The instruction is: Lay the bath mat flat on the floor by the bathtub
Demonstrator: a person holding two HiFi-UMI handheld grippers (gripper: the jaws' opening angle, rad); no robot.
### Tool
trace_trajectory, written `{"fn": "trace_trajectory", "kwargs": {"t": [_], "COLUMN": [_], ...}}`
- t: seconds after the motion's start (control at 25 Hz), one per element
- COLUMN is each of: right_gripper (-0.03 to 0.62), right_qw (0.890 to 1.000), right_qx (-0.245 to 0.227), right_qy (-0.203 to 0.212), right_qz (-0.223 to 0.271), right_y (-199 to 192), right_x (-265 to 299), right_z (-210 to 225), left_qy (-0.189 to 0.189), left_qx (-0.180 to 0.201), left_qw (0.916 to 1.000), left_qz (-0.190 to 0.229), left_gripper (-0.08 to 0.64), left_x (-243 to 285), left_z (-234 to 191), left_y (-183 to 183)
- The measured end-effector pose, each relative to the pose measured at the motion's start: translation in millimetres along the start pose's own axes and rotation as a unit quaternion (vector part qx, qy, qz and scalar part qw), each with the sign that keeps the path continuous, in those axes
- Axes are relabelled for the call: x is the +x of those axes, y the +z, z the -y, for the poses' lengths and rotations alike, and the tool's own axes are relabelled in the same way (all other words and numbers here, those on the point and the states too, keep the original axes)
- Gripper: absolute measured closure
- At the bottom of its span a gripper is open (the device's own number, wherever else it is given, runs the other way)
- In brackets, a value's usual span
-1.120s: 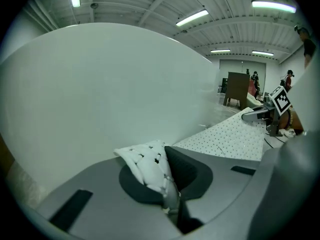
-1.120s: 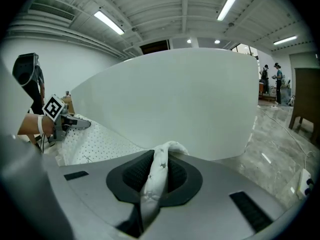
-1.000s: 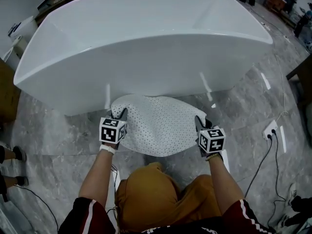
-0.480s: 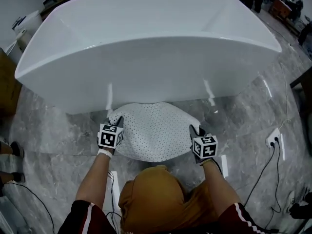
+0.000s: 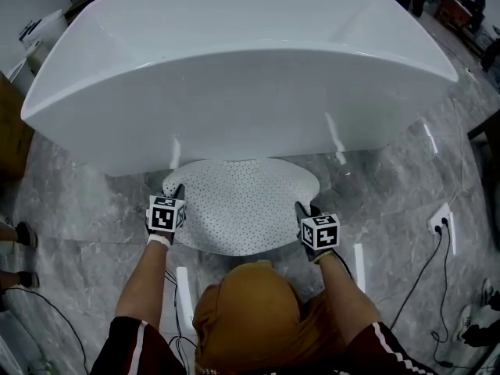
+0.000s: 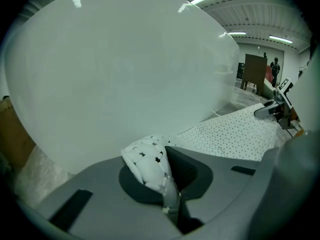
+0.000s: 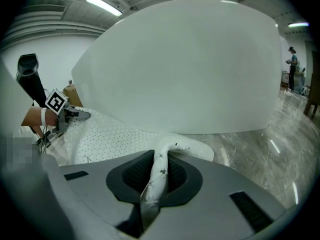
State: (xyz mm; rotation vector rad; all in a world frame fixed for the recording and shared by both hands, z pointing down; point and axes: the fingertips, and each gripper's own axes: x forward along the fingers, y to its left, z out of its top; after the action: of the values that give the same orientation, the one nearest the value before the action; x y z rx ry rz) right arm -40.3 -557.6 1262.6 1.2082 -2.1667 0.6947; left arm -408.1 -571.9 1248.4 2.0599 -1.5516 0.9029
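Two bath mat (image 5: 244, 203) edges clamped in L gripper (image 5: 177, 191) & R gripper (image 5: 303, 208) fingers, grey marble floor (image 5: 82, 209), white bathtub (image 5: 234, 61) behind.

one white bathtub (image 5: 234, 69) and one dotted bath mat (image 5: 242, 205) were in frame. two grippers were counted, the left gripper (image 5: 178, 191) and the right gripper (image 5: 301, 208), with two marker cubes between them, the left cube (image 5: 166, 214) and the right cube (image 5: 319, 231). one socket block (image 5: 437, 219) lay at right; two dark shoes (image 5: 26, 235) showed at left.
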Motion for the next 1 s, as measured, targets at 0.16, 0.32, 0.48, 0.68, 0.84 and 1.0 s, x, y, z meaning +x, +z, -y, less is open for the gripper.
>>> {"fn": "trace_trajectory", "kwargs": {"t": [0.16,0.32,0.48,0.68,0.84,1.0], "right_gripper": [0.54,0.54,0.54,0.54,0.538,0.538], "right_qw": [0.999,0.999,0.999,0.999,0.998,0.997], "right_qx": [0.008,0.009,0.014,0.013,0.026,0.036], "right_qy": [0.01,0.0,-0.009,-0.009,-0.008,-0.008], "right_qz": [-0.034,-0.039,-0.044,-0.052,-0.062,-0.065], "right_y": [-15.9,-22.5,-24.5,-26.7,-32.3,-34.2], "right_x": [14.1,16.9,17.4,19.0,20.7,22.9], "right_z": [-6.2,-3.3,4.1,4.3,-0.8,-2.5], "left_qy": [0.011,0.014,0.005,-0.004,0.019,0.033], "left_qx": [-0.007,-0.011,-0.02,-0.029,-0.047,-0.062], "left_qw": [0.9998,0.9996,0.9995,0.9992,0.9986,0.9975], "left_qz": [-0.015,-0.024,-0.025,-0.026,-0.014,0.011], "left_gripper": [0.531,0.531,0.529,0.49,0.447,0.446], "left_x": [-1.1,0.5,5.0,8.3,-3.8,-21.2], "left_z": [-12.5,-11.4,0.1,15.4,-3.9,-24.9], "left_y": [-11.2,-26.2,-37.9,-49.3,-49.9,-35.8]}}
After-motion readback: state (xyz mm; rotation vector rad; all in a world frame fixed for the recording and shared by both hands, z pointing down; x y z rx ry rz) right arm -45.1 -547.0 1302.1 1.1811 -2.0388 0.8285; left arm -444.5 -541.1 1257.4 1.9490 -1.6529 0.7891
